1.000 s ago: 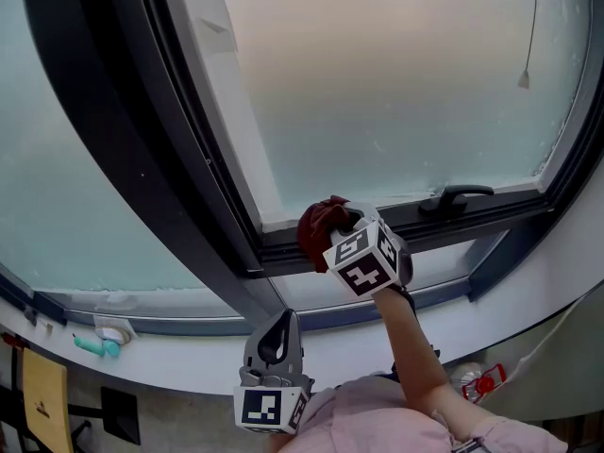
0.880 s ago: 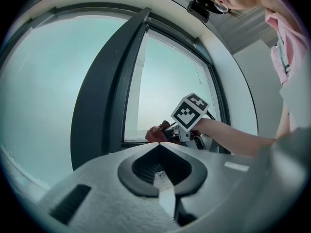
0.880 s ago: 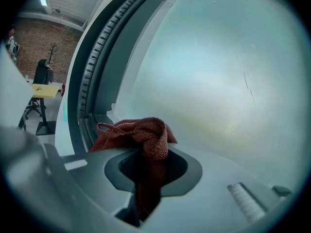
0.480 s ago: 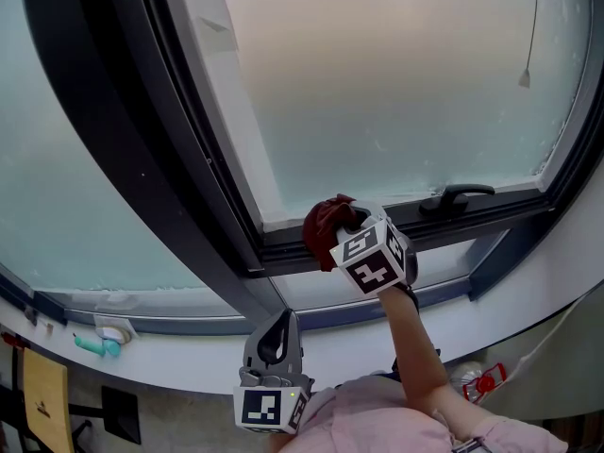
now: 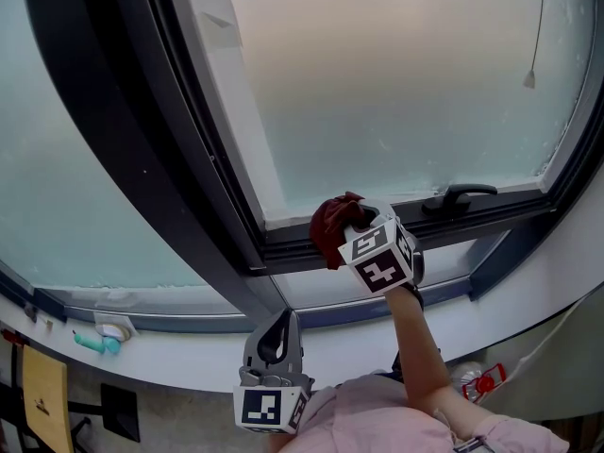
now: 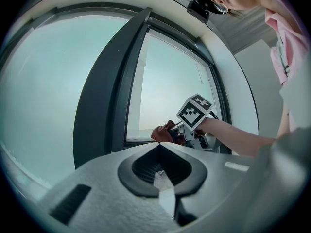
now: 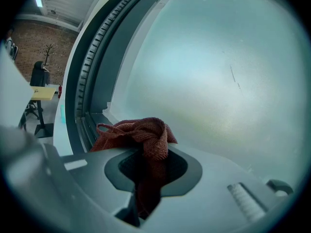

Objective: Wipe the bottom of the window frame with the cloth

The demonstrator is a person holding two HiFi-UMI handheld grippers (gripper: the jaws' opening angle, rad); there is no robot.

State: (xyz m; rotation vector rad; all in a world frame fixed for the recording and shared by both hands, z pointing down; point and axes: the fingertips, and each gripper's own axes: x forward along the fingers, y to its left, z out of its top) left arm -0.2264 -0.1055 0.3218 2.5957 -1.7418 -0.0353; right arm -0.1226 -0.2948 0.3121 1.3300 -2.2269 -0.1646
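A dark red cloth [image 5: 332, 225] is bunched against the bottom rail of the dark window frame [image 5: 283, 251], just right of the frame's lower left corner. My right gripper [image 5: 351, 226] is shut on the cloth and presses it to the rail. The right gripper view shows the cloth [image 7: 141, 136] pinched between the jaws, right under the frosted pane. My left gripper [image 5: 274, 333] hangs low near the sill, shut with nothing in it. From the left gripper view, the cloth [image 6: 163, 132] and the right gripper's marker cube [image 6: 195, 110] are ahead at the rail.
A black window handle [image 5: 460, 196] sits on the bottom rail to the right of the cloth. A thick dark mullion [image 5: 142, 130] slants down on the left. A teal item [image 5: 97, 344] lies on the white sill [image 5: 189, 361] at far left. A cord [image 5: 536, 36] hangs at top right.
My right gripper has slid the cloth a little to the right along the bottom rail. The left gripper has stayed in place.
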